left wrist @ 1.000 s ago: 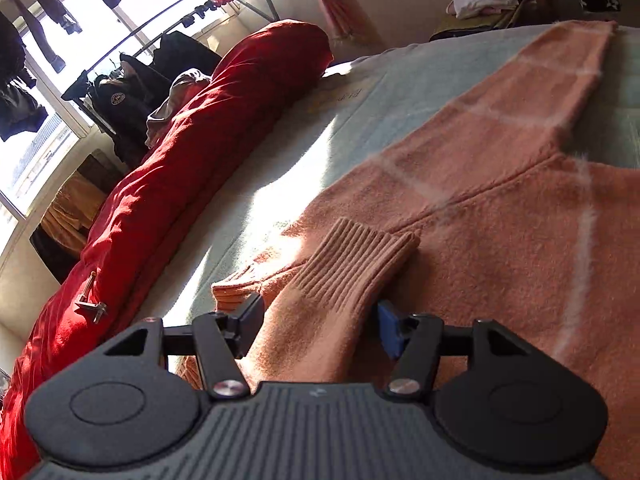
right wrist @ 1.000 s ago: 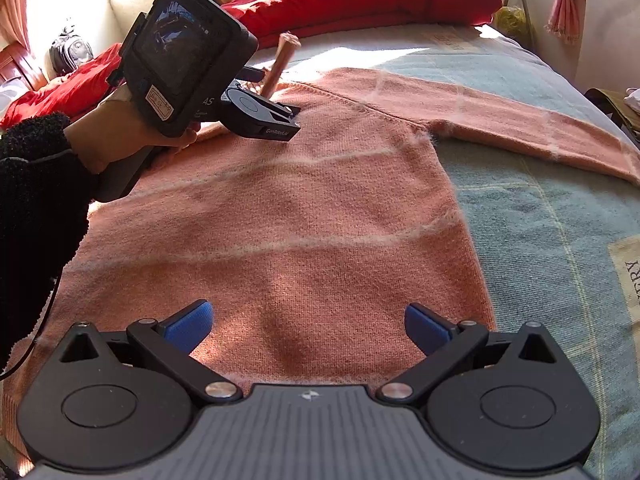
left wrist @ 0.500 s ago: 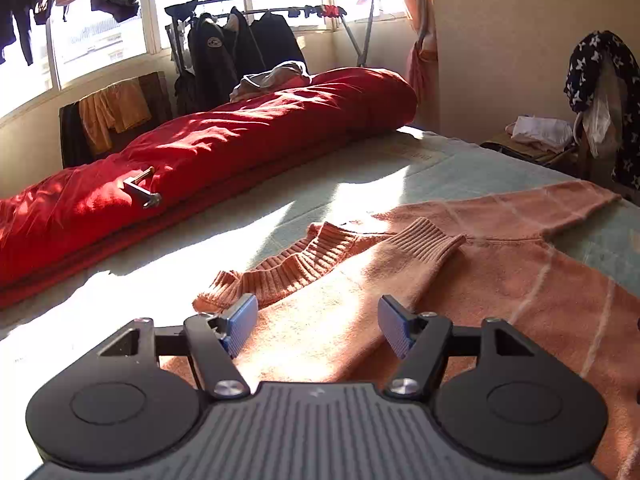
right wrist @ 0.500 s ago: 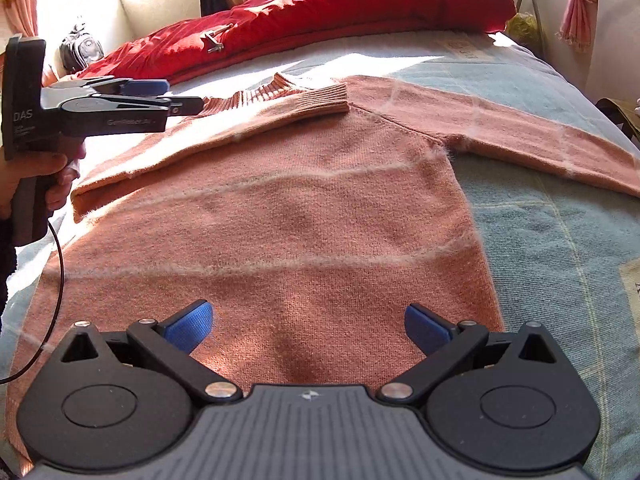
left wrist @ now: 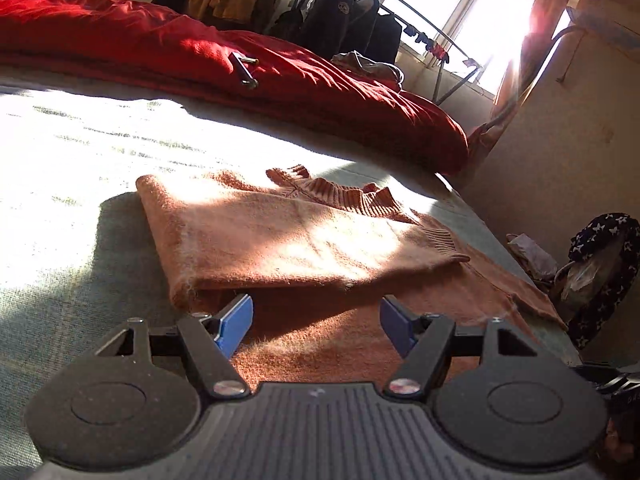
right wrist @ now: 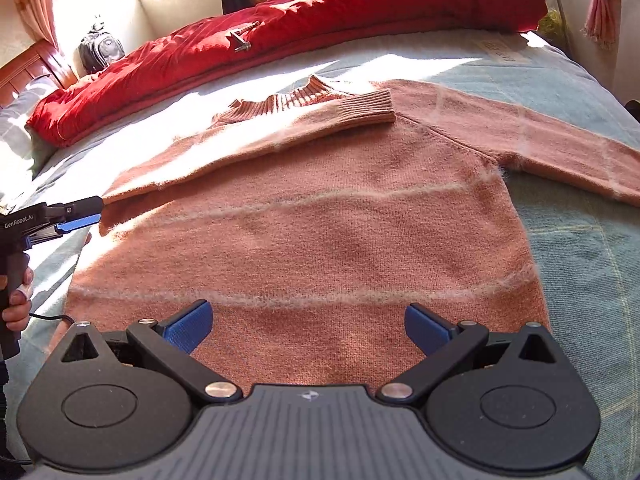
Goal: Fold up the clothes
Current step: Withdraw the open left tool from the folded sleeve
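Your sweater lies flat on the bed, one sleeve folded across it. Both claws, left claw (its jaws have just been opening) and right claw, gape empty. Snag that loose cuff and the fold could unravel.

A red duvet lies along the bed's far edge. A grey backpack sits far left. Dark jackets hang by the window.

Sunlit bedrm: bright window w/ drying rack, red duvet along bed's far edge.
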